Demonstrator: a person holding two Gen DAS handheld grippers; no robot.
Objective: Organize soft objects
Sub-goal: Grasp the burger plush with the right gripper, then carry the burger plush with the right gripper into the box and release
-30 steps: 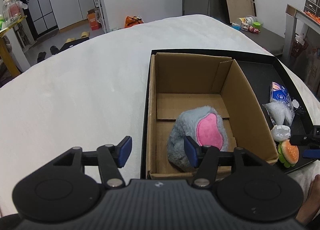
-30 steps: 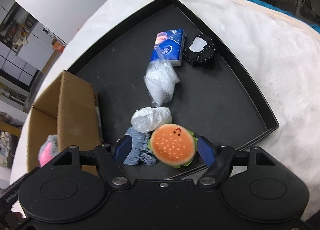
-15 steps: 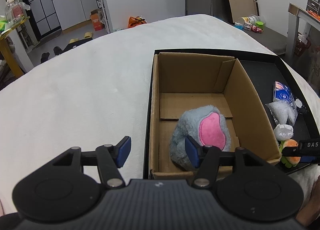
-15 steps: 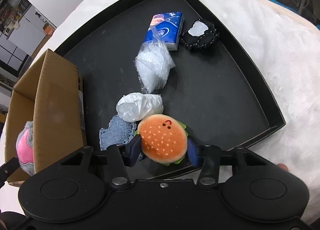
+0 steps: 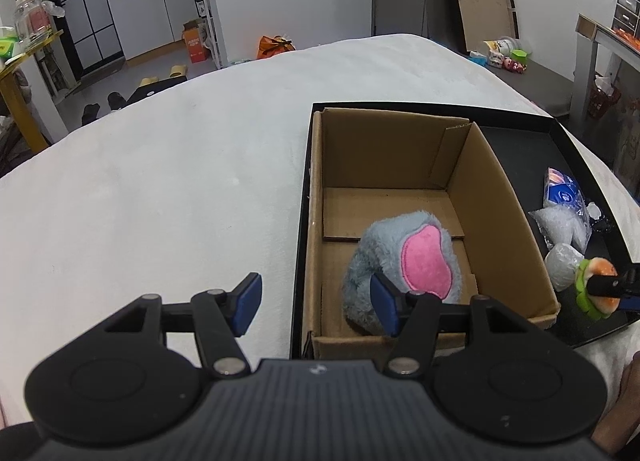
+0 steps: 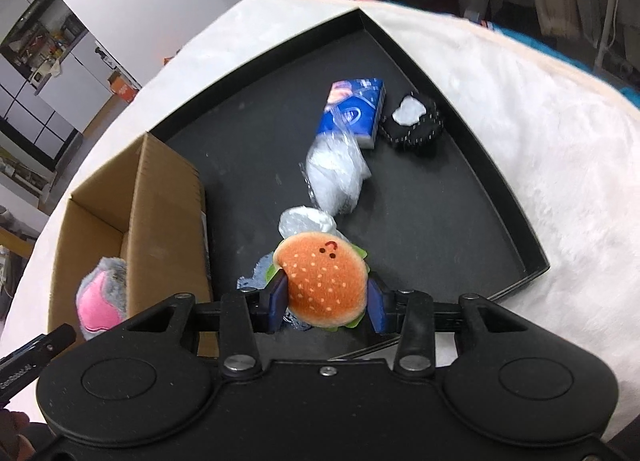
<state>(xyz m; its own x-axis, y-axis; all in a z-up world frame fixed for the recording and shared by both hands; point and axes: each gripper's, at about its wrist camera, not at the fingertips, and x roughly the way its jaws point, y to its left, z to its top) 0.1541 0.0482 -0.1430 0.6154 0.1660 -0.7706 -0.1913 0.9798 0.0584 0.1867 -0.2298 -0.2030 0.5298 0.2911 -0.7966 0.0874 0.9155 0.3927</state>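
My right gripper (image 6: 326,307) is shut on a plush burger (image 6: 324,279) and holds it lifted above the black tray (image 6: 452,197); the burger also shows at the right edge of the left wrist view (image 5: 596,287). A cardboard box (image 5: 500,205) stands in the tray's left part and holds a grey plush with a pink patch (image 5: 404,261), also visible in the right wrist view (image 6: 102,301). My left gripper (image 5: 316,305) is open and empty, hovering over the box's near left corner.
In the tray lie a blue tissue pack (image 6: 354,113), a clear plastic bag (image 6: 336,177), a crumpled white bag (image 6: 304,221), a denim scrap (image 6: 256,277) and a black pouch (image 6: 414,125). White fluffy cloth (image 5: 160,181) covers the table around the tray.
My right gripper closed on the plush burger and lifted it off the tray. My left gripper stayed open and barely shifted.
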